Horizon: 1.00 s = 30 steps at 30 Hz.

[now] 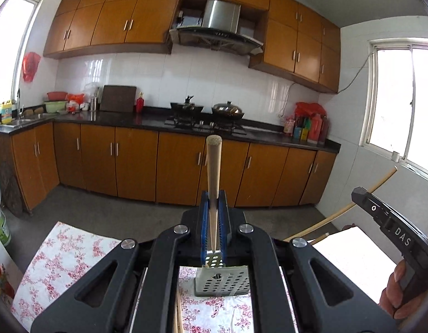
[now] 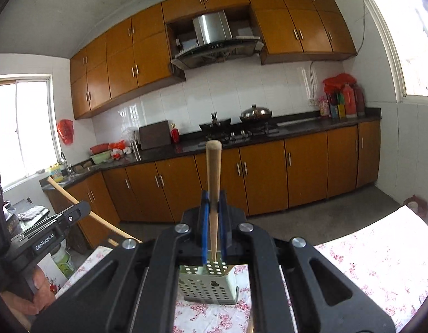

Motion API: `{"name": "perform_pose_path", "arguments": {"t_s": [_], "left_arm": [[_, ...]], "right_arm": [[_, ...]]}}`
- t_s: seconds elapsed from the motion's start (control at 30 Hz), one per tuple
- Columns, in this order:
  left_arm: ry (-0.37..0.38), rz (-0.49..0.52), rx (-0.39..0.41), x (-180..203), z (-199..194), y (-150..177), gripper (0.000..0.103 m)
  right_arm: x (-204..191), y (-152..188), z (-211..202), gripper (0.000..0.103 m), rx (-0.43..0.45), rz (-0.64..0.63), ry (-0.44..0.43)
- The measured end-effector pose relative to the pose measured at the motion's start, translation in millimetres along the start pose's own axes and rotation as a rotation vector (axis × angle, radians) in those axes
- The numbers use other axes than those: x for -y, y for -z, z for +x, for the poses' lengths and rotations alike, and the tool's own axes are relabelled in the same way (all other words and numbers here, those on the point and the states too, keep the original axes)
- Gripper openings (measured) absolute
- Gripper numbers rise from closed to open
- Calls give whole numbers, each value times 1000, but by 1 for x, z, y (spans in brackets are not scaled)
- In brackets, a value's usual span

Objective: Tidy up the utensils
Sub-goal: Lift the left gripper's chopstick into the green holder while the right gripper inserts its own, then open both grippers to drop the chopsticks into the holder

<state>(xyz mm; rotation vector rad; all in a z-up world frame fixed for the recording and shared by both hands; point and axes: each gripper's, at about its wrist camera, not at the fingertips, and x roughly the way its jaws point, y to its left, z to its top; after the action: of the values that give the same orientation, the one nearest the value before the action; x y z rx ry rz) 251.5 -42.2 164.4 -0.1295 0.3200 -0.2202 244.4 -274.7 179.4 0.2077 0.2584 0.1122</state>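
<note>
Each gripper has its fingers closed on one chopstick: the left gripper [image 1: 213, 216] pinches a chopstick [image 1: 213, 172] that sticks out past the fingertips, and the right gripper [image 2: 213, 216] pinches another chopstick [image 2: 213, 177] the same way. Below and just behind both pairs of fingers stands one perforated holder [image 2: 207, 283] on the flowered surface [image 2: 374, 260]. I count two chopsticks in the fingers and one holder. The risk, I think, is that a thin, smooth stick pivots or slips between the pads, or its tip misses the holder's mouth and tips the holder.
</note>
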Motion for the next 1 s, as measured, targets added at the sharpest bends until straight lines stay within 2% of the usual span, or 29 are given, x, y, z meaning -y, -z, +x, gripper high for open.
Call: {"name": "perform_pose_path", "arguments": {"t_s": [0.17, 0.33, 0.47, 0.6, 0.67, 0.73, 0.9, 1.0], "left_arm": [[15, -15, -70, -6, 22, 16, 7], [35, -10, -124, -7, 34, 23, 7], [32, -23, -136, -10, 34, 24, 8], [34, -37, -131, -11, 28, 20, 9], [30, -42, -119, -11, 24, 16, 12], [24, -50, -99, -13, 16, 13, 27], [13, -77, -65, -18, -1, 8, 28], [12, -75, -46, -25, -17, 11, 28]], "right_arm": [[0, 12, 31, 7, -79, 17, -4], [1, 23, 49, 8, -118, 17, -1], [2, 29, 50, 13, -124, 31, 7], [4, 27, 38, 19, -91, 31, 20], [7, 26, 26, 20, -66, 32, 29], [10, 26, 14, 21, -45, 33, 44], [26, 37, -21, 21, -21, 44, 101], [42, 56, -37, 21, -56, 58, 138]]}}
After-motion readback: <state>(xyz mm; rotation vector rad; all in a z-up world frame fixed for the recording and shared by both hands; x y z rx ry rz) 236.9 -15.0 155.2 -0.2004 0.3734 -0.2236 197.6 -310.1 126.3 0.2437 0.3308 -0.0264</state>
